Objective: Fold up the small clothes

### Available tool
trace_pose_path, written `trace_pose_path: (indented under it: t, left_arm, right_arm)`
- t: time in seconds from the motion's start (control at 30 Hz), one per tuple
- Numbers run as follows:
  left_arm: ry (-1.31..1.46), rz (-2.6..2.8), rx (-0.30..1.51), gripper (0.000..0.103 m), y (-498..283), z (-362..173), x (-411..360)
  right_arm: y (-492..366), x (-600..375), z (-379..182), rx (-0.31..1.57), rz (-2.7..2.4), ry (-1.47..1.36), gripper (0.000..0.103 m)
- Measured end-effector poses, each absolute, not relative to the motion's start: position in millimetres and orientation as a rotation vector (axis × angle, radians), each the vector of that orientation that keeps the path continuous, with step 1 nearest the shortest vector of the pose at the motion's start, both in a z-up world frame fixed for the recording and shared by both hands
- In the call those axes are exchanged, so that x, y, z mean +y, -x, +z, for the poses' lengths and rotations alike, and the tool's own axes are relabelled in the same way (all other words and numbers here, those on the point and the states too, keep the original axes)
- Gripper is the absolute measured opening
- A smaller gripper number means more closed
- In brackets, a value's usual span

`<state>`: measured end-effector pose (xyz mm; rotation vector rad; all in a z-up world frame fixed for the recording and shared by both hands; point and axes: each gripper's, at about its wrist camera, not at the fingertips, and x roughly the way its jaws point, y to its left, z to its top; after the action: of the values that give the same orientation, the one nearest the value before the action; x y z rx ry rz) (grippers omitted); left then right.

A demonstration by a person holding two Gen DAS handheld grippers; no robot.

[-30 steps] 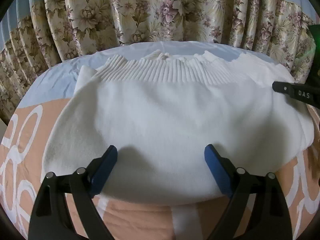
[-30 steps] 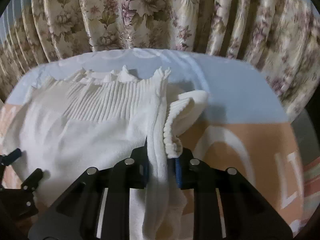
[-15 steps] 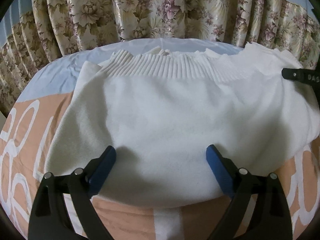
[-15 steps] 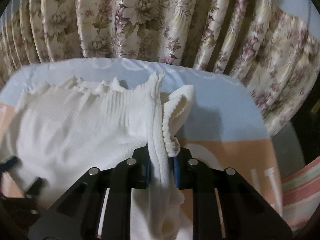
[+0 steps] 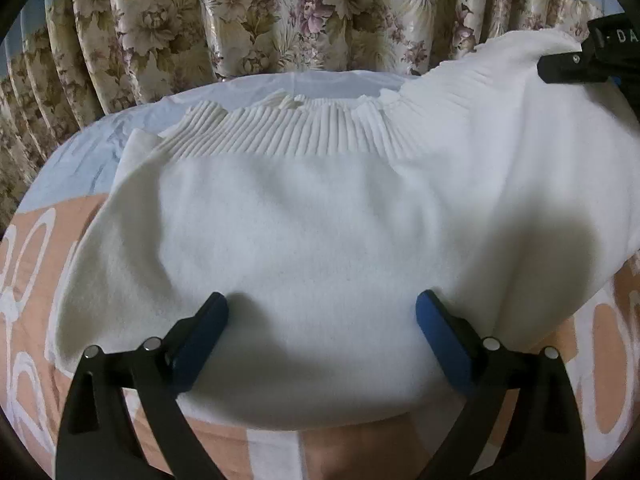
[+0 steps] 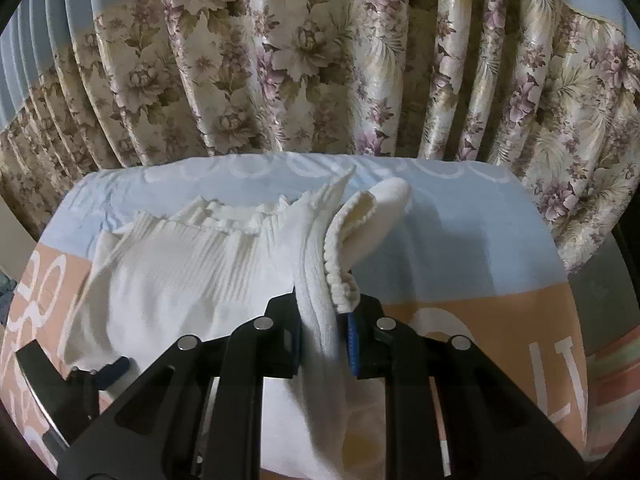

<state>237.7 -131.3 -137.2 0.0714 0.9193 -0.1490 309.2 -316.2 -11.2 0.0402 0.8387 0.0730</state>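
On the peach-and-blue printed bedspread (image 5: 44, 248) lies one white knitted sweater with a ribbed, frilled hem band (image 5: 304, 232), spread before the floral pleated curtain (image 6: 320, 60).

Item, right tongs (image 6: 324, 320): your jaws are pressed together on a gathered ridge of the sweater's right edge, ribbed band and a rolled cuff (image 6: 372, 216) caught up with it. Across the last second this edge has risen. In the left wrist view the right-hand corner, which lay low on the bed a second ago, now stands lifted against the curtain, with the right tongs visible at the top right (image 5: 576, 64). The ribbed band slopes upward toward that grip instead of lying level.

Item, left tongs (image 5: 320, 320): your jaws stand wide apart, holding nothing, their blue pads (image 5: 202, 336) resting on or just above the near part of the sweater body; contact cannot be told. Their place has barely shifted over the second.

Item, shadow: a broad dark patch now falls on the sweater's right half, under the raised cloth.

Reading for the task: the lift suggests a side fold is under way, the right portion ready to be carried over toward the middle. The left tongs appear placed to steady the body while you do it. No fold is laid down yet; the garment is otherwise flat, left edge on the bedspread.

Caution: the grip takes several layers, so the cuff may slip free as you swing across.
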Motion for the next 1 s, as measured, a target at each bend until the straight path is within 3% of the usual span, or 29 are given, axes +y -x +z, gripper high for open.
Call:
trace_pose_path:
  t: [0.43,0.93,1.0]
  left_arm:
    - [0.032,-0.073,0.863,0.095,-248.3,-102.4,-58.2]
    - [0.100,0.090,0.879,0.095,-256.4,-105.7,95.8]
    - [0.106,0.104,0.886,0.095,-252.4,-108.6,107.4]
  right_arm:
    - [-323.0,-239.4,19.8,0.837,0.195,-0.107,0.017]
    - [-358.2,-85.4,-41.0,0.991,0.292,-0.140,0.018]
    - [-358.7,-65.2,-54.1,1.020,0.302,-0.118,0.026]
